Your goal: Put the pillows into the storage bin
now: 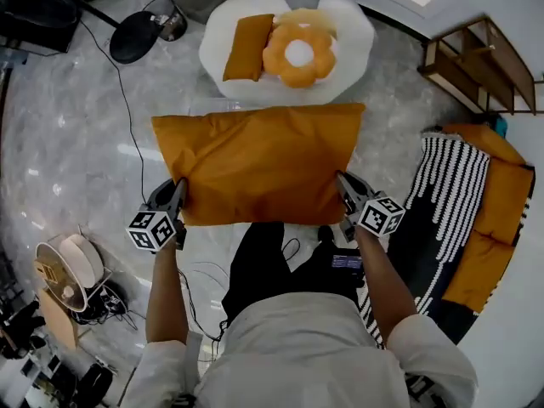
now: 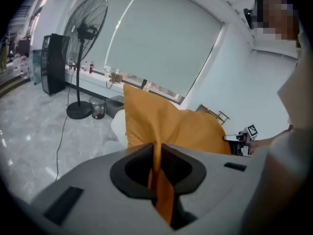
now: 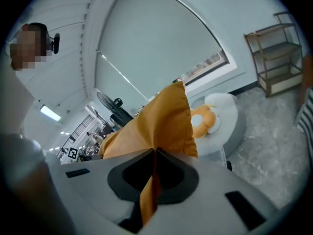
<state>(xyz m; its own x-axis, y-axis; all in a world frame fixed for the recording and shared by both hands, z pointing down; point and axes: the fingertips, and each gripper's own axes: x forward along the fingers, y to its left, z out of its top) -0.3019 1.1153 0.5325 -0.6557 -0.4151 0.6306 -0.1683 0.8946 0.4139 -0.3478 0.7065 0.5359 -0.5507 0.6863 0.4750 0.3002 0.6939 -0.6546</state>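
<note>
Head view: at the far left, around ten o'clock, the round base of a fan [image 1: 136,36] is standing on the marble floor. Lower down, at about eight o'clock, the left tool [image 1: 180,195] is pinching the near left corner of the big orange pillow [image 1: 259,164]. In the left gripper view its jaws are pressing almost together on a thin fold of the orange cloth.

The pillow is hanging stretched across the centre in front of the person, off the floor. Its far edge is overlapping the near rim of the white round storage bin [image 1: 357,36] at twelve o'clock (touching or not, I cannot tell). Inside the bin a small orange pillow [image 1: 248,48] is lying on the left, and a flower-shaped pillow [image 1: 297,53] is lying just beside it.

At about four o'clock the right tool [image 1: 344,189] is gripping the pillow's near right corner. In the right gripper view its jaws are closing fully on the cloth. Further right, at three o'clock, a striped blanket [image 1: 442,194] is lying beside orange cushions [image 1: 501,202], and a wooden shelf [image 1: 480,62] is standing at two o'clock.
</note>
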